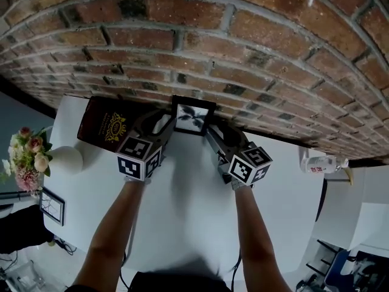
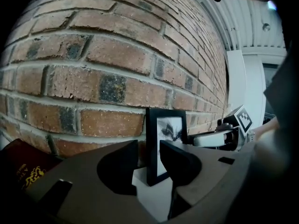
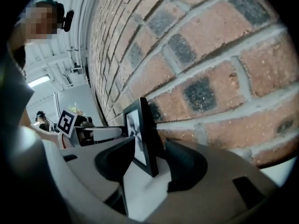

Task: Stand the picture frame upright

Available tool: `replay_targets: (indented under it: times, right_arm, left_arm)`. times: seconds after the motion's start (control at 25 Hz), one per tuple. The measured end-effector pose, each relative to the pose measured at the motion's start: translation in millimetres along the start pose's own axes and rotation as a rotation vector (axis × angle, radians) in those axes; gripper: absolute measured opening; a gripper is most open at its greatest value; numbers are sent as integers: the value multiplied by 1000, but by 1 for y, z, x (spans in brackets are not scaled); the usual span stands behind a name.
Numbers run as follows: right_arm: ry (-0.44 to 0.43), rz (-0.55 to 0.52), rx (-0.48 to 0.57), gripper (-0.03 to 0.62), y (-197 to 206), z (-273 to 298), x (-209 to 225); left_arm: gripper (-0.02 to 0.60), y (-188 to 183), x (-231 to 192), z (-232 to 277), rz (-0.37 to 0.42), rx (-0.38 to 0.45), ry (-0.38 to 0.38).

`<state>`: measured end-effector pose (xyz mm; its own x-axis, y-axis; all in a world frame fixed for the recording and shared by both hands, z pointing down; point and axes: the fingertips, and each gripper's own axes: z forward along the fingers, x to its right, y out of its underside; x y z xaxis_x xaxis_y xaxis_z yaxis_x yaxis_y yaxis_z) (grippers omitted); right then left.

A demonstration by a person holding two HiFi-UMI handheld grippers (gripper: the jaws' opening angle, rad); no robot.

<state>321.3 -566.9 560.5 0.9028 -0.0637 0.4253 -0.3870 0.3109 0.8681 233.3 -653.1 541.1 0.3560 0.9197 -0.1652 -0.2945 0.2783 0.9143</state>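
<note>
A small black picture frame (image 1: 192, 117) with a dark leaf print stands upright on the white table (image 1: 188, 218), close against the brick wall. My left gripper (image 1: 164, 123) reaches to its left edge and my right gripper (image 1: 213, 131) to its right edge. In the left gripper view the frame (image 2: 166, 136) stands between the jaws of the left gripper (image 2: 149, 147), with a gap beside it. In the right gripper view the frame (image 3: 138, 134) stands between the spread jaws of the right gripper (image 3: 152, 149), and the pads do not touch it.
The brick wall (image 1: 213, 41) runs right behind the frame. A dark red box with a gold emblem (image 1: 106, 126) lies to the left, with a white vase (image 1: 64, 160) of flowers beside it. A second small frame (image 1: 53, 205) and a bottle (image 1: 319, 163) sit at the sides.
</note>
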Motion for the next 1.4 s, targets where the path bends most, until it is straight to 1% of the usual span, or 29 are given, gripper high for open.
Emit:
replay_targets:
  times: [0.12, 0.24, 0.28, 0.32, 0.44, 0.52, 0.6, 0.76, 0.88, 1.0, 1.4]
  right_arm:
    - [25, -9, -11, 209, 1, -10, -1]
    - [38, -29, -11, 209, -2, -20, -7]
    - [37, -40, -9, 204, -3, -23, -10]
    - [34, -54, -8, 170, -5, -26, -15]
    - [17, -91, -5, 143, -10, -35, -31]
    - [5, -105, 5, 106, -15, -40, -42]
    - [-4, -126, 13, 89, -18, -46, -53]
    - [-6, -196, 25, 8, -24, -58, -75]
    - [-16, -222, 28, 5, -28, -71, -91]
    - [-30, -244, 35, 5, -34, -83, -107]
    - [-72, -274, 56, 3, -41, -136, -162]
  left_arm:
    - [160, 0, -2, -9, -11, -1, -20]
    - [150, -2, 1, -18, -19, 3, -25]
    - [133, -3, 2, -21, -18, 8, -26]
    - [113, -5, 4, -25, -17, 14, -27]
    - [56, -11, 10, -38, -17, 36, -26]
    - [9, -15, 16, -47, -20, 53, -21]
    - [5, -18, 23, -55, -16, 67, -15]
    - [5, -18, 39, -72, 0, 81, 11]
    - [5, -19, 49, -88, 7, 90, 25]
    - [5, -25, 56, -107, 11, 108, 23]
    - [5, -33, 95, -179, 23, 166, 15]
